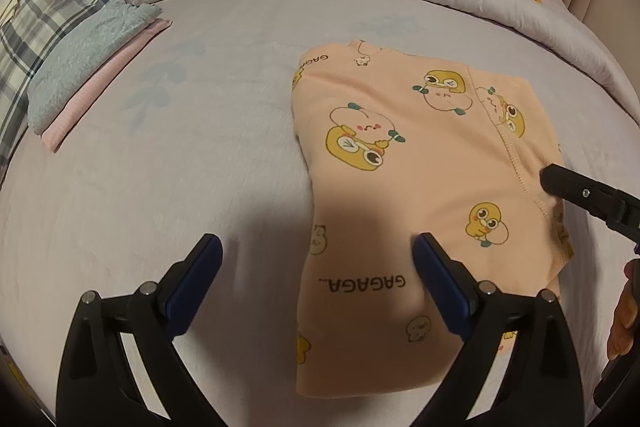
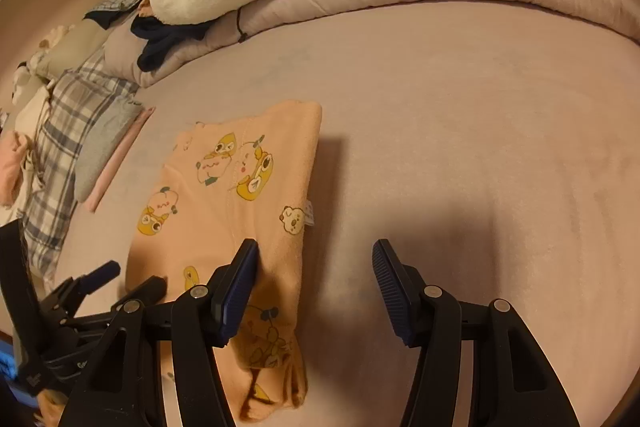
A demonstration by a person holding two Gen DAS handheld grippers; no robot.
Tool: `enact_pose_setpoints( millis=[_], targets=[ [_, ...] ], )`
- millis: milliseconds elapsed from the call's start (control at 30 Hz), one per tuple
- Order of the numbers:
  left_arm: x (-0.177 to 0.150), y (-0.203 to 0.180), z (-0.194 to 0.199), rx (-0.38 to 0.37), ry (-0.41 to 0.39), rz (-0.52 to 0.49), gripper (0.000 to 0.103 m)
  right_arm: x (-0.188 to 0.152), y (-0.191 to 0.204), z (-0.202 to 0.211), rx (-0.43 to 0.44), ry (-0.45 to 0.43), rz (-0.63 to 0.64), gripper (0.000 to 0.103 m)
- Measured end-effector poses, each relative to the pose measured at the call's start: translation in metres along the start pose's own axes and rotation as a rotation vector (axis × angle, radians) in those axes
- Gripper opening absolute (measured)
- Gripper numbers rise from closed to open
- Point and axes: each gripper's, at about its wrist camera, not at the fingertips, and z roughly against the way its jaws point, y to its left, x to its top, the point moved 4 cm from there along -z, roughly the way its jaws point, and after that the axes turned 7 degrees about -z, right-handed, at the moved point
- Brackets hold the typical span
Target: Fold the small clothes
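I keep the left gripper (image 1: 316, 259) spread wide over the near left edge of the folded peach cartoon-print garment (image 1: 420, 163) on the bed (image 1: 200, 147), gripping nothing. The right gripper (image 2: 316, 263) straddles its right edge, jaws apart, probably ready for another fold.

One peach garment (image 1: 420, 163), two grippers, two folded cloths stacked.
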Motion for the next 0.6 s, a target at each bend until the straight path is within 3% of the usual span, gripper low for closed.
enact_pose_setpoints(
  millis=[600],
  targets=[
    [-0.012, 0.002, 0.019, 0.018, -0.017, 0.013, 0.102, -0.016, 0.003, 0.018, -0.037, -0.020, 0.037, 0.058]
  ],
)
